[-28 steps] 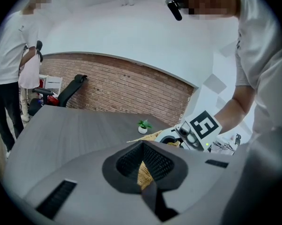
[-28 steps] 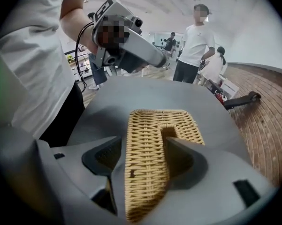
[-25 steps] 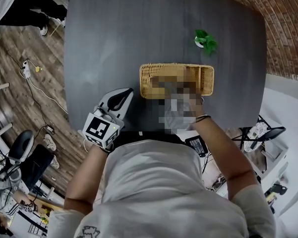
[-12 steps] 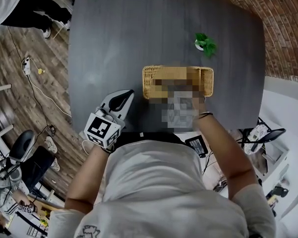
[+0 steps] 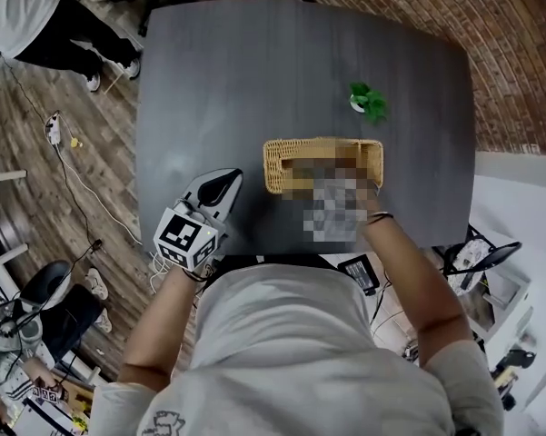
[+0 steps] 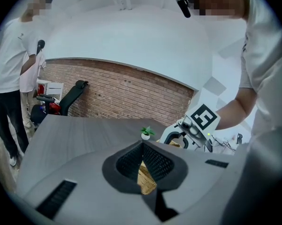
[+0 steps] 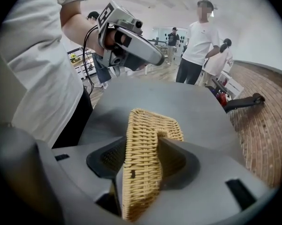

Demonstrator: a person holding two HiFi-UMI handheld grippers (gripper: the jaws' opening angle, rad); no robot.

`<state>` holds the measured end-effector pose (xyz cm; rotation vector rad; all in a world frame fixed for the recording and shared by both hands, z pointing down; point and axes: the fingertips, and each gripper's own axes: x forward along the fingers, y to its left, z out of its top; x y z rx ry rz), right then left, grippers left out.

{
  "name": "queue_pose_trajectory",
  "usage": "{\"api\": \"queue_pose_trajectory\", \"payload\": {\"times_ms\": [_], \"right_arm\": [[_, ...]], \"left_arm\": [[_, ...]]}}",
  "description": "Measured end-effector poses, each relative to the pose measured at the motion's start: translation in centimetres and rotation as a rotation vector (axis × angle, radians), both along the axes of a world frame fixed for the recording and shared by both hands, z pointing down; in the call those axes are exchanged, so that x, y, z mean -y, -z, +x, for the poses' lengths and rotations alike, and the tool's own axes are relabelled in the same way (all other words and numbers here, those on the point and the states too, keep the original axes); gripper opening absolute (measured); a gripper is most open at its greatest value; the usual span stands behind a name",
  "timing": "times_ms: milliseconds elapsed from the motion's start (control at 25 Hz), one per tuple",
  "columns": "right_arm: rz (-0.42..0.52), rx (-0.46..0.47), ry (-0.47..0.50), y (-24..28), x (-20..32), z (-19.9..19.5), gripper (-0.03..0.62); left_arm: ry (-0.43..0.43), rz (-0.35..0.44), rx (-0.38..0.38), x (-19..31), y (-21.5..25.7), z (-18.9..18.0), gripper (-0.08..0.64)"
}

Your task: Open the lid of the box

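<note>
box [image 5: 286, 162]: wicker, on the dark tabletop [image 5: 254, 62], right of centre, by the near edge where the person stands
right gripper [image 7: 144, 138]: jaws have just been closing, clamped on the box's wicker lid [image 7: 141, 172], its edge upright between them
left gripper [image 5: 222, 185]: jaws together, nothing held, over the near-left tabletop, apart from the box
plant [image 5: 367, 101]: small pot just beyond the box, far right

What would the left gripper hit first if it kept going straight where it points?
Probably the wicker box, which shows dead ahead of the left gripper. Since the gripper tilts down, the table might come first.
</note>
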<state>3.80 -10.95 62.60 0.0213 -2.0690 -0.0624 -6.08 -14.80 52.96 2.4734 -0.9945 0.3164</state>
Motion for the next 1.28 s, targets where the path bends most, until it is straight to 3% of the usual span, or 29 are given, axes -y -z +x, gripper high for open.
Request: {"api": "queue_pose_trajectory", "payload": {"times_ms": [240, 720, 1040, 1280], "right_arm": [[0.009, 0.016, -0.003, 2.7, 1.3, -0.3, 0.13], [0.07, 0.025, -0.008, 6.1, 5.3, -0.7, 0.061], [0.084, 0.037, -0.012, 7.1, 9.2, -1.1, 0.043], [0.052, 0.062, -0.038, 7.0, 12.3, -1.4, 0.064]], "left_arm": [[-0.027, 0.004, -0.002, 0.6, 0.5, 0.7, 0.011], [-0.028, 0.02, -0.015, 2.7, 1.4, 1.0, 0.011], [-0.018, 0.037, -0.004, 4.2, 1.6, 0.4, 0.011], [0.005, 0.036, 0.0, 5.3, 1.4, 0.0, 0.011]]}}
